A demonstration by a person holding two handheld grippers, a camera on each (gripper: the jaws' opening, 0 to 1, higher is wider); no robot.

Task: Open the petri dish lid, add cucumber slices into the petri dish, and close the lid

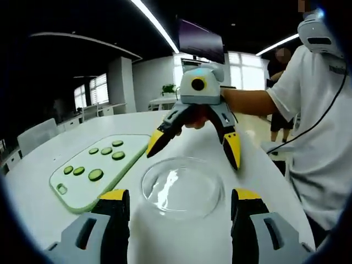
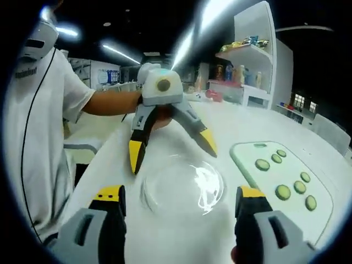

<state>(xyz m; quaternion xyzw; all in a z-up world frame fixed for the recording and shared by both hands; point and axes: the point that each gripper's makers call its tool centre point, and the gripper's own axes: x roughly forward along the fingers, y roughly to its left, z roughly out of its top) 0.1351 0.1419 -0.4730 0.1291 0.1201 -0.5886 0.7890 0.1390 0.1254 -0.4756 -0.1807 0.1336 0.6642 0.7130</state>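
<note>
Found petri dish (image 1: 181,190) lidded on table (image 1: 49,165) between wide-open, empty left gripper (image 1: 179,206) and right gripper (image 2: 181,206); judged light, slippery, fragile, best pinched at lid rim.

- A white table (image 1: 66,144) bearing everything, round-edged
- A pale green cutting board (image 1: 82,190), with a hole near one corner
- A person in a white T-shirt (image 1: 322,126) beside the table
- A white shelf unit (image 2: 258,60) holding bottles and packets
- A dark monitor (image 1: 201,41) hung high, white chairs (image 1: 36,136) nearby
</note>
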